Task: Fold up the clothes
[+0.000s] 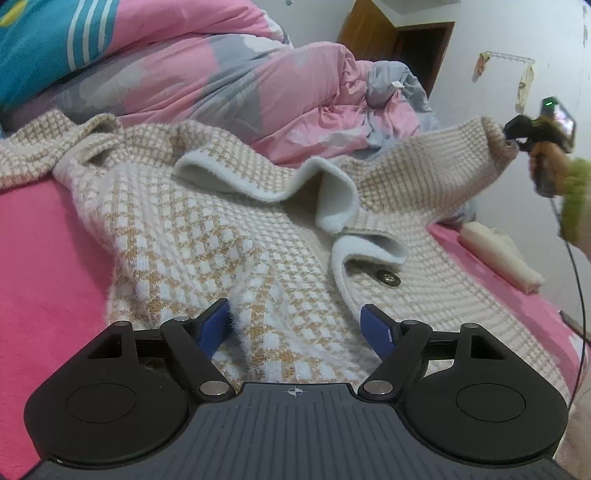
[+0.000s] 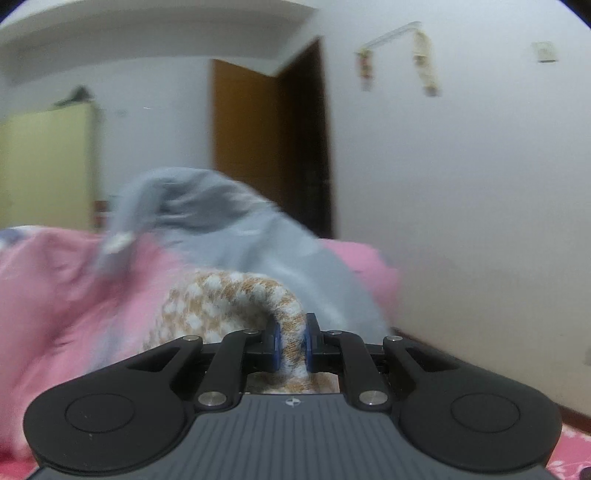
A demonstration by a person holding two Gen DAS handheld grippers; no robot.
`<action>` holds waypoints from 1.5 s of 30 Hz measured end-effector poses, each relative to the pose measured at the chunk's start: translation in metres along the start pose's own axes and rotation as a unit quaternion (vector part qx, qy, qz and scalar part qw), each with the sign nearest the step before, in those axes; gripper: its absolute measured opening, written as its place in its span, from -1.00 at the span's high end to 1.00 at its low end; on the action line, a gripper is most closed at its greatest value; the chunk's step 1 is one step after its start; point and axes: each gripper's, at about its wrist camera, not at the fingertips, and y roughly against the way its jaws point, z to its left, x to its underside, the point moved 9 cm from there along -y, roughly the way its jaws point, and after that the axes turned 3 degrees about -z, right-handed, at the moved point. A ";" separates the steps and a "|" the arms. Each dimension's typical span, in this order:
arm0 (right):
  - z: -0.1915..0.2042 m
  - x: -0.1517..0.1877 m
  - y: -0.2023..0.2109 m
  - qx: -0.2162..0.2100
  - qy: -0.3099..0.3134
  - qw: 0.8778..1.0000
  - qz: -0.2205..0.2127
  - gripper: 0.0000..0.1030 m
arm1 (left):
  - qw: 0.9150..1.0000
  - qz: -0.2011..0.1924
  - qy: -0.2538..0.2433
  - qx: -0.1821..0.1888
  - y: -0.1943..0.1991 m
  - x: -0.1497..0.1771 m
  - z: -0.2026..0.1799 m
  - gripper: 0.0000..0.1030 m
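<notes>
With the right gripper (image 2: pixel 291 341) clamped on the cardigan's sleeve (image 1: pixel 476 147) and the cardigan (image 1: pixel 229 236) rumpled on the bed (image 1: pixel 44 266), the left gripper (image 1: pixel 297 325) — fingers apart, empty — would best pin the body while the sleeve was drawn across.

Left gripper (image 1: pixel 295 325): low over the bed, blue pads spread wide, gripping nothing.
Right gripper (image 2: pixel 291 341): raised, pads pinched tight on a knit fold.
Sleeve (image 1: pixel 576 199): green, behind right gripper.

You have open air above the cardigan (image 1: pixel 258 229) and toward the white wall (image 1: pixel 491 29) on the right. The heaped quilt (image 1: pixel 207 77) blocks the far side, and a folded cream cloth (image 1: pixel 498 254) sits at the bed's (image 1: pixel 44 251) right edge.
</notes>
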 end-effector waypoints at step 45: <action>0.180 0.310 0.433 -0.433 0.333 0.803 0.240 0.77 | 0.996 -0.022 0.072 0.042 0.006 -0.006 0.014 -0.50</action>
